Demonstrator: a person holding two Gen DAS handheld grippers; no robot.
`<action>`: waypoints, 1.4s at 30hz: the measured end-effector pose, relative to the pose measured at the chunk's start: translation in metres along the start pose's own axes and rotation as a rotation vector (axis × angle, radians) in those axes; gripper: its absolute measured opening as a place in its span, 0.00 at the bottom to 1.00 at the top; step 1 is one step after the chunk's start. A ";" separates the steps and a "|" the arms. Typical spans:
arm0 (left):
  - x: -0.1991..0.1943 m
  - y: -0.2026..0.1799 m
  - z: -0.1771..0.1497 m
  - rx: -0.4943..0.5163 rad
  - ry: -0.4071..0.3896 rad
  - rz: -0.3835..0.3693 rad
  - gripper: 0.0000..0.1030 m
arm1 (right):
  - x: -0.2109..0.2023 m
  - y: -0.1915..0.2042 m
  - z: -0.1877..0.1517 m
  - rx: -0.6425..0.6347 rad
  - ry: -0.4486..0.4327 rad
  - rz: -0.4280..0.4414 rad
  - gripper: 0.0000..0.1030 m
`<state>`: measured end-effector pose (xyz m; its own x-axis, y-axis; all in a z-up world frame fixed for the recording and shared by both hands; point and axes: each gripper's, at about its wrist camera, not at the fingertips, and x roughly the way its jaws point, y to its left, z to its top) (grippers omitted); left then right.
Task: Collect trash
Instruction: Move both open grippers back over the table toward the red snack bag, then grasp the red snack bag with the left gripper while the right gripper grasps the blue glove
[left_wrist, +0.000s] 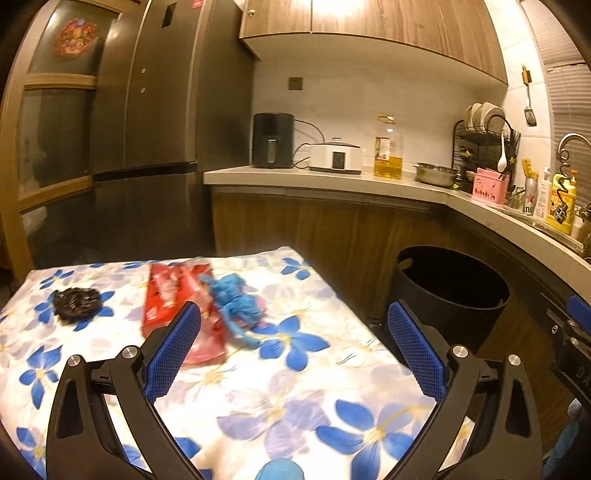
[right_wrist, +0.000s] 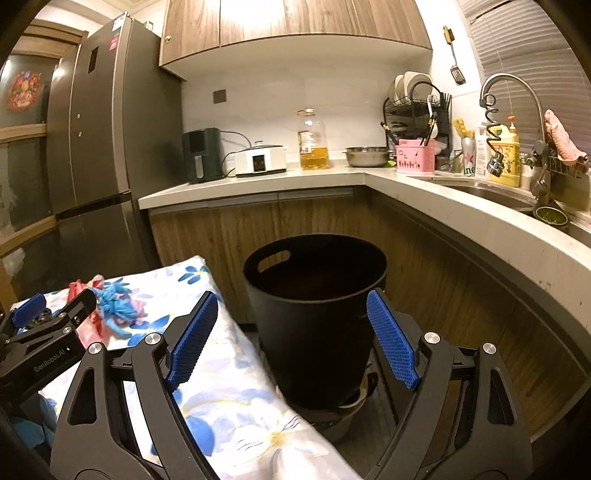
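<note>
Black bin (right_wrist: 314, 317): frame centre, between my right fingers (right_wrist: 194, 339), spread, empty.
Left fingers (left_wrist: 173, 347): spread, empty.
Red wrapper (left_wrist: 166, 299): on surface (left_wrist: 295, 398), centre left.

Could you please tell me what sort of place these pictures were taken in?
Most likely a home kitchen: a tall fridge, a sink faucet and a loaded dish rack line the countertop.
</note>
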<state>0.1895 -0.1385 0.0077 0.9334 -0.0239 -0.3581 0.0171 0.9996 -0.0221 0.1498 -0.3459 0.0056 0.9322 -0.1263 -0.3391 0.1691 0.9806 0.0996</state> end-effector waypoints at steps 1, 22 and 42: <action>-0.002 0.003 -0.001 -0.003 0.001 0.004 0.94 | -0.002 0.004 -0.002 -0.002 0.001 0.005 0.79; -0.007 0.105 -0.021 -0.128 0.007 0.183 0.94 | 0.001 0.069 -0.026 -0.067 0.043 0.131 0.79; 0.104 0.163 0.004 -0.227 0.147 0.111 0.77 | 0.046 0.117 -0.032 -0.113 0.088 0.184 0.79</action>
<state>0.2905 0.0224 -0.0296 0.8626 0.0674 -0.5015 -0.1788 0.9677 -0.1775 0.2017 -0.2323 -0.0284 0.9116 0.0652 -0.4058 -0.0427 0.9970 0.0642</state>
